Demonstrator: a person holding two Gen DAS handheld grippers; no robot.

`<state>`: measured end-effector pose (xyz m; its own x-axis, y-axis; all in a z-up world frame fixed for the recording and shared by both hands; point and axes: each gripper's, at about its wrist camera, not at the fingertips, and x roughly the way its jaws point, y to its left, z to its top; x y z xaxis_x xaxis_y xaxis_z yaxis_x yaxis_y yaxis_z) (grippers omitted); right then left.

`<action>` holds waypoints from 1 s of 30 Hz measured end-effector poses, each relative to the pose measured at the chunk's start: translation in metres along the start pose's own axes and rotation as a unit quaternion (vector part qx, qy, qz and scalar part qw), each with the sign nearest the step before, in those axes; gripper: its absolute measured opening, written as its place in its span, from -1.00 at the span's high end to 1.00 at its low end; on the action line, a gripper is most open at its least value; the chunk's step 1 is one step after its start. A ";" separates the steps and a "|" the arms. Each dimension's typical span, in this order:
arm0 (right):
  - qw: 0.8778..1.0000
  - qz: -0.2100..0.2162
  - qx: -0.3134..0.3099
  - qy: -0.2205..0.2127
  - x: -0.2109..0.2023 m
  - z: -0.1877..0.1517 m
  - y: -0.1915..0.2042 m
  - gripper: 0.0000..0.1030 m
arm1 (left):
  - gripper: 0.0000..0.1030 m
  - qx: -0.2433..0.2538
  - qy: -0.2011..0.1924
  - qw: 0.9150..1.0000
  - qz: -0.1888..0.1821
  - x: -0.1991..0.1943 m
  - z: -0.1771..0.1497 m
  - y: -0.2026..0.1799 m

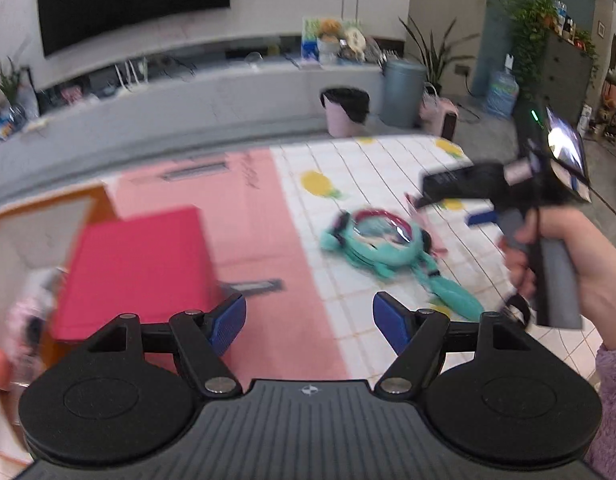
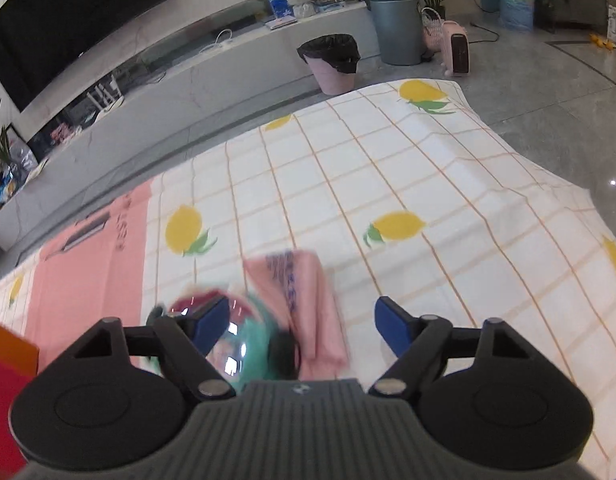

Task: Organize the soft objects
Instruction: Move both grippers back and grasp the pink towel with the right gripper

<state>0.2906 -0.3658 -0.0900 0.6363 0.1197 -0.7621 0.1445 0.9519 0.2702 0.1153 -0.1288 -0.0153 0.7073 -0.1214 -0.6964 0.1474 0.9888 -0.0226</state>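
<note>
From the left wrist camera, the left gripper (image 1: 309, 320) stands wide, its blue pads (image 1: 227, 322) well apart with nothing between them, above a pink mat (image 1: 263, 248) that lies on a checked cloth (image 1: 372, 168) printed with lemons. Left of the gripper is a red box (image 1: 139, 268) with an orange-edged flap behind it; what lies at its far left is too blurred to name. On the cloth to the right of the mat lies a teal plush (image 1: 372, 246) with a dark red band across its head and a tail-like part trailing toward the camera, smeared by motion. At the right edge a hand (image 1: 568, 264) in a fuzzy purple sleeve (image 1: 612, 400) grips the handle of the right gripper (image 1: 456, 196), whose body hangs over the cloth just beyond the plush; its fingertips are blurred here. Behind the table are a pink bin (image 1: 344, 112) with a black liner, a grey bin (image 1: 402, 92) and a dark screen (image 1: 131, 0) on the wall. From the right wrist camera, the right gripper (image 2: 303, 322) is also spread wide, gripping nothing; the plush (image 2: 255, 332) sits low between its fingers, close to the left pad (image 2: 209, 320), whether touching it cannot be told. A pink cloth (image 2: 303, 300) lies folded on the checked cloth (image 2: 388, 168) against the plush's far side. The mat (image 2: 91, 272) is to the left, the box's corner (image 2: 7, 364) at the frame edge.
</note>
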 end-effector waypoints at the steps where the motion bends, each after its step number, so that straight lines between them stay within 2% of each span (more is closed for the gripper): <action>1: 1.000 -0.002 -0.002 -0.006 0.006 0.004 0.001 -0.49 | -0.65 0.000 0.005 1.000 -0.002 0.010 -0.001 -0.004; 4: 1.000 -0.006 -0.020 -0.006 0.026 0.011 0.002 -0.44 | -0.65 0.006 0.010 1.000 -0.001 0.031 -0.002 -0.013; 6: 0.999 -0.007 -0.032 0.005 0.040 0.011 0.002 -0.21 | -0.65 0.006 0.013 1.000 0.003 0.044 0.000 -0.016; 8: 0.999 -0.003 -0.039 0.028 0.051 0.010 0.001 -0.18 | -0.65 -0.002 0.012 1.000 0.002 0.053 0.002 -0.016; 10: 0.998 -0.005 -0.057 0.025 0.054 0.008 0.004 -0.17 | -0.65 -0.010 0.007 1.000 -0.010 0.062 0.004 -0.015; 13: 0.995 -0.015 -0.091 0.029 0.054 0.008 0.010 0.20 | -0.65 -0.008 -0.011 1.000 -0.028 0.070 0.004 -0.018; 14: 0.994 -0.017 -0.105 0.033 0.055 0.006 0.012 0.48 | -0.65 -0.007 -0.012 1.000 -0.026 0.073 0.004 -0.020; 15: 0.992 -0.021 -0.119 0.035 0.055 0.004 0.014 0.62 | -0.65 -0.007 -0.011 1.000 -0.024 0.077 0.004 -0.022; 18: 0.984 -0.038 -0.167 0.042 0.050 0.000 0.017 0.89 | -0.65 -0.008 -0.007 0.999 -0.032 0.089 0.006 -0.027; 20: 0.978 -0.066 -0.192 0.055 0.043 0.000 0.018 0.91 | -0.65 -0.004 -0.007 0.999 -0.041 0.098 0.009 -0.031; 22: 0.966 -0.121 -0.222 0.046 0.033 0.001 0.015 0.91 | -0.65 0.021 0.001 0.999 -0.046 0.108 0.012 -0.039; 24: 0.961 -0.160 -0.218 0.050 0.026 0.003 0.000 0.91 | -0.65 0.051 0.000 0.998 -0.039 0.117 0.014 -0.049; 27: 0.973 -0.159 -0.150 0.077 0.020 0.010 -0.037 0.91 | -0.71 0.072 -0.006 0.996 -0.056 0.131 0.017 -0.058; 29: 0.976 -0.152 -0.128 0.087 0.019 0.008 -0.053 0.91 | -0.73 0.054 0.000 0.996 -0.069 0.141 0.021 -0.059; 30: 0.977 -0.148 -0.128 0.085 0.019 0.007 -0.054 0.92 | -0.81 0.039 0.000 0.997 -0.070 0.145 0.023 -0.060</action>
<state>0.3001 -0.4168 -0.1148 0.4573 -0.1464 -0.8772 0.0939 0.9888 -0.1161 0.2251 -0.2078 -0.0981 0.6763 -0.2573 -0.6902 0.2974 0.9526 -0.0637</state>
